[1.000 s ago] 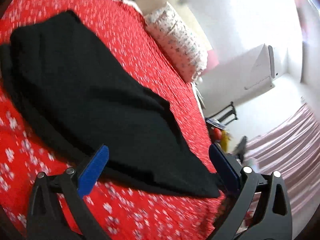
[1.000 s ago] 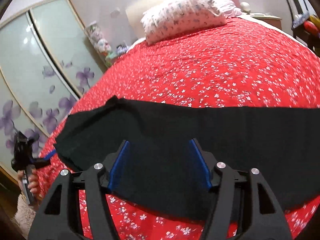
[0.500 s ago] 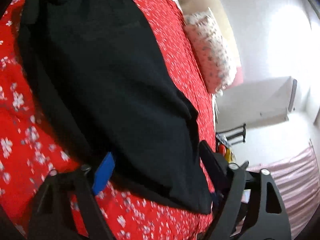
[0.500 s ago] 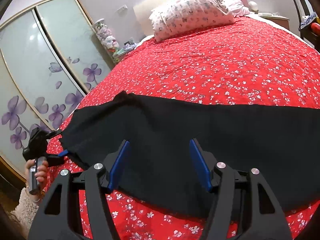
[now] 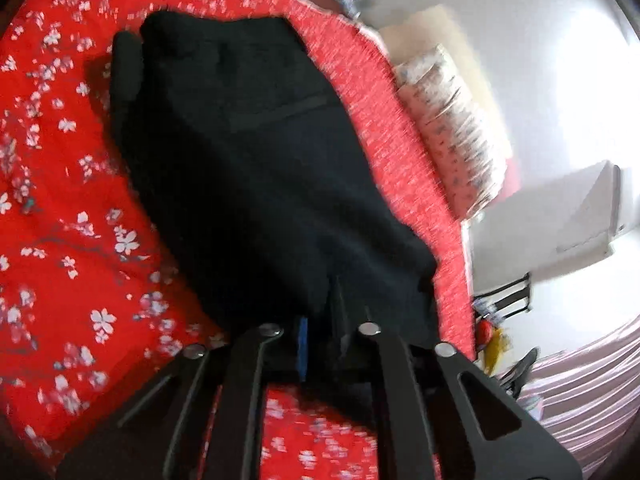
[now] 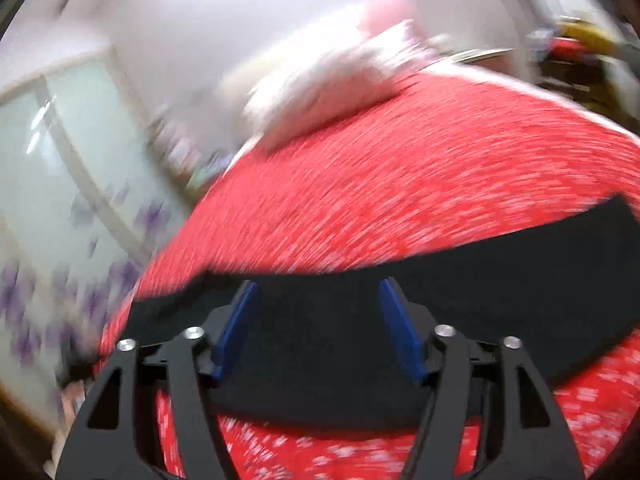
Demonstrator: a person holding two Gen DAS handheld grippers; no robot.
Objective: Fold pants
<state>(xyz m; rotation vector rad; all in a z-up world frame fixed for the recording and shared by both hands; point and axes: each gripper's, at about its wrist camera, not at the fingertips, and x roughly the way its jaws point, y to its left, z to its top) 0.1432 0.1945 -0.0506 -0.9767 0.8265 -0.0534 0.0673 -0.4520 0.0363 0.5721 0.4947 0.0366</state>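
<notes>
Left wrist view: left gripper (image 5: 320, 344) jaws closing, now pinched on the near hem of the black pants (image 5: 256, 168), where a second ago they straddled it wide. Pants lie flat on the red floral bedspread (image 5: 72, 208), running toward 11 o'clock. Right gripper (image 6: 318, 332) jaws opening, wide over the pants, nothing clamped. Looks like the fold lift comes next.

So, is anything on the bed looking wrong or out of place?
Nothing stands out. The black pants lie flat on the red bedspread, the pillow sits at the head. Both views are only motion-blurred.
</notes>
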